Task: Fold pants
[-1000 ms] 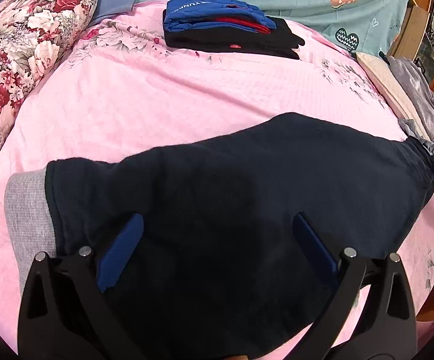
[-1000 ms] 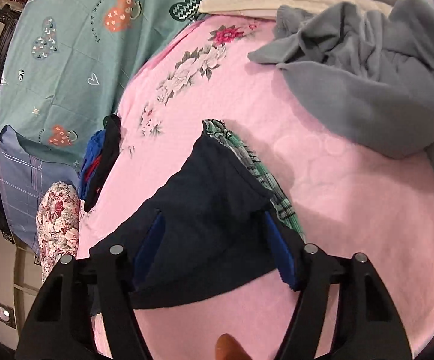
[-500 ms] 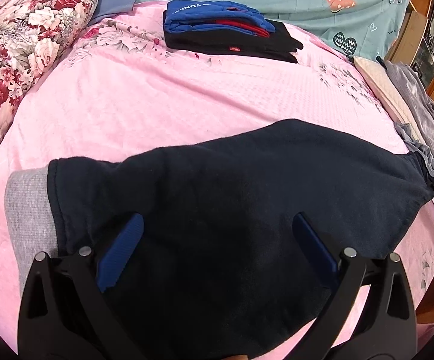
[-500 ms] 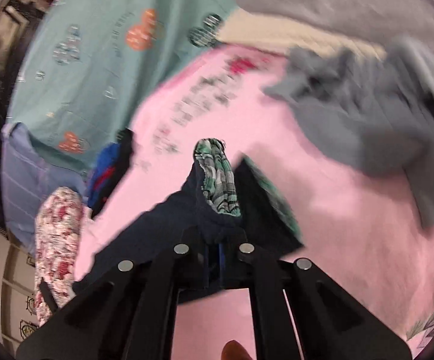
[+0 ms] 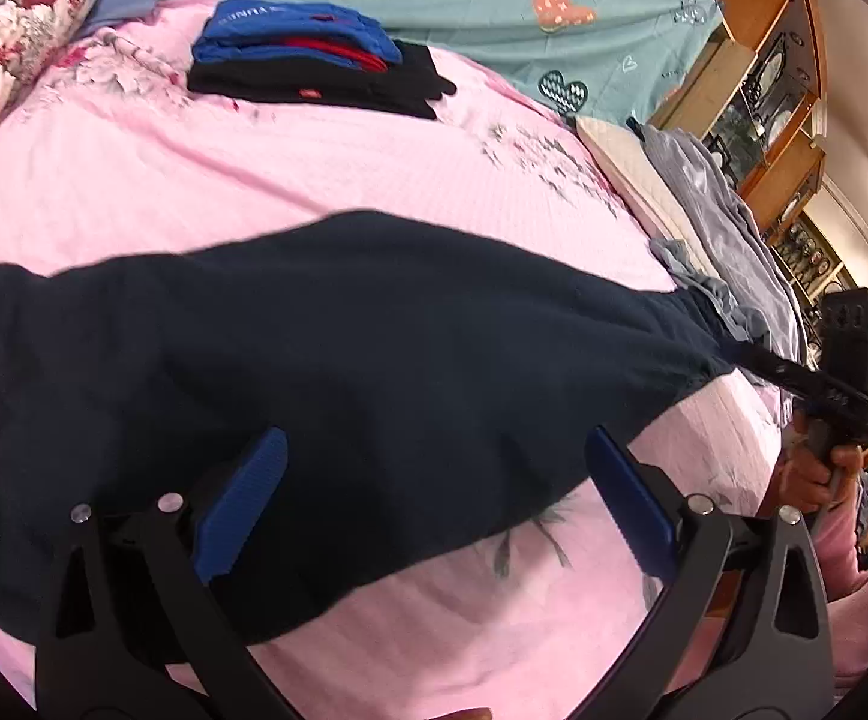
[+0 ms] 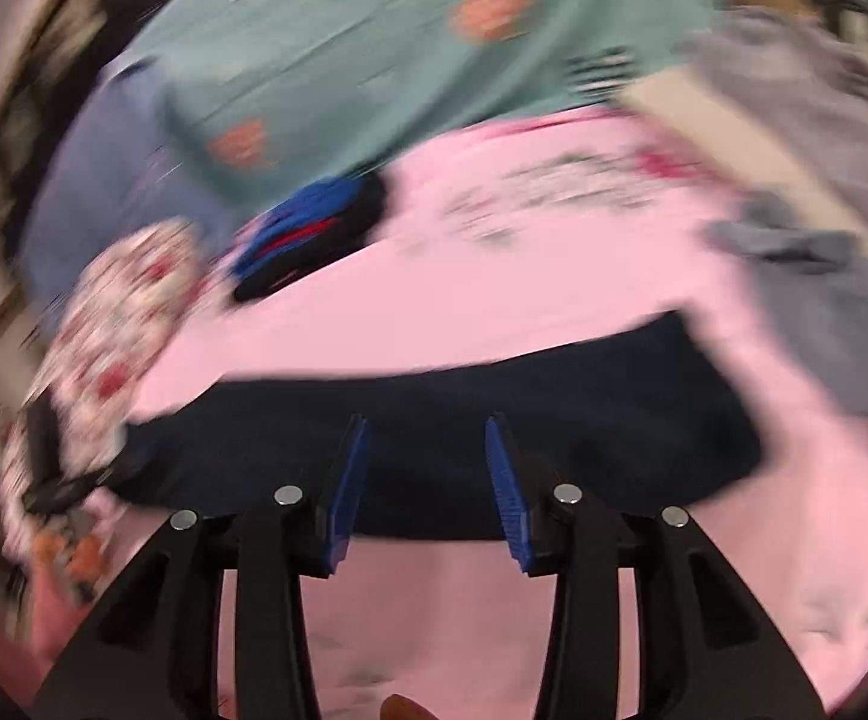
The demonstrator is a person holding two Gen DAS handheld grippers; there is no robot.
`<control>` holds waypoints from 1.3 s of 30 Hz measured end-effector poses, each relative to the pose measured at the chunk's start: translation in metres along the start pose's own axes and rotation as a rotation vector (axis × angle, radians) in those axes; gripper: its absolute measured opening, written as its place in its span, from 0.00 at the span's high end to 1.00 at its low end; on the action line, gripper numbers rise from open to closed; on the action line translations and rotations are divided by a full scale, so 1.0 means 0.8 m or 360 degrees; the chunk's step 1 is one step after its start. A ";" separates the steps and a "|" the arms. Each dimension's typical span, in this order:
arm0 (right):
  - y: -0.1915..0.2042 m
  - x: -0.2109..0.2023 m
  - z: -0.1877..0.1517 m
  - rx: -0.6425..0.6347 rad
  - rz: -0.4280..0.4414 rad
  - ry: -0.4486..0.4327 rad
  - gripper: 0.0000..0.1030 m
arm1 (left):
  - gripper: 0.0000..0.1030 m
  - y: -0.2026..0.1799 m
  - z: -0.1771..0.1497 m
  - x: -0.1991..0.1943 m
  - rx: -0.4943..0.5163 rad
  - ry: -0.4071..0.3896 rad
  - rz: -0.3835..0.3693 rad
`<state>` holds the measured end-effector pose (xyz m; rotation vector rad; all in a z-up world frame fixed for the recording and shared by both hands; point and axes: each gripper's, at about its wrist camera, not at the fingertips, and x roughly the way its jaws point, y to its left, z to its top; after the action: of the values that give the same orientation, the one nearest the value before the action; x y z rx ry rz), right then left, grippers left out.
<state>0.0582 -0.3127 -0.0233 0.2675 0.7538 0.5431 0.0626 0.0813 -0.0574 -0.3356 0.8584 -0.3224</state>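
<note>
Left wrist view: the dark navy pants (image 5: 344,372) lie flat on the pink bed (image 5: 254,168), long axis running from left to right across the frame, one end at the left edge and the other tapering toward the right hand-held gripper (image 5: 739,354). The left hand-held gripper (image 5: 434,498) hangs over the near edge of the garment with its jaws released and wide apart; the blue ribbed pads (image 5: 242,498) press on nothing. The fabric lies directly ahead of and beneath it.

Right wrist view: heavy motion blur. The right hand-held gripper (image 6: 428,480) has its jaws opening, with a clear gap between the blue pads (image 6: 350,480) and no cloth between them. The pants (image 6: 553,414) lie just ahead of and below the fingers as a broad dark band across the frame.

Judgement: each hand-held gripper is nearest to its own end of the garment, so the coming fold probably turns on seizing the near long edge and carrying it across the long axis.

Materials: the pants look like soft, thick, matte knit, limp and likely to sag when lifted. The bedspread is quilted and floral-printed. A stack of folded clothes (image 5: 314,60), blue over black, rests well apart near the far edge. Loose grey garments (image 5: 727,228) lie at the right.
</note>
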 end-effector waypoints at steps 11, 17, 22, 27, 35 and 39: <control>0.107 0.093 -0.049 -0.1103 -0.0166 0.0342 0.60 | 0.02 -0.002 -0.012 -0.002 0.0074 -0.0022 0.0065; 0.118 0.117 -0.064 -0.1530 -0.0321 0.0427 0.90 | 0.02 0.002 -0.014 -0.007 0.0067 -0.0049 0.0049; 0.139 0.087 -0.077 -0.1706 -0.0294 0.0338 0.97 | 0.02 0.002 -0.013 -0.005 0.0070 -0.0022 0.0060; 0.119 0.100 -0.082 -0.1591 -0.0240 0.0460 0.94 | 0.02 -0.001 -0.010 -0.003 0.0067 -0.0007 0.0071; -0.043 0.022 0.067 -0.0550 -0.0625 -0.0002 0.38 | 0.02 0.001 -0.010 0.000 0.0063 -0.0007 0.0075; -0.148 0.040 0.094 -0.0239 -0.0671 0.0178 0.38 | 0.02 0.000 -0.010 0.000 0.0061 -0.0013 0.0081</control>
<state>0.1742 -0.3958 -0.0380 -0.0637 0.8450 0.2131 0.0565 0.0802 -0.0622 -0.2785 0.8503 -0.2895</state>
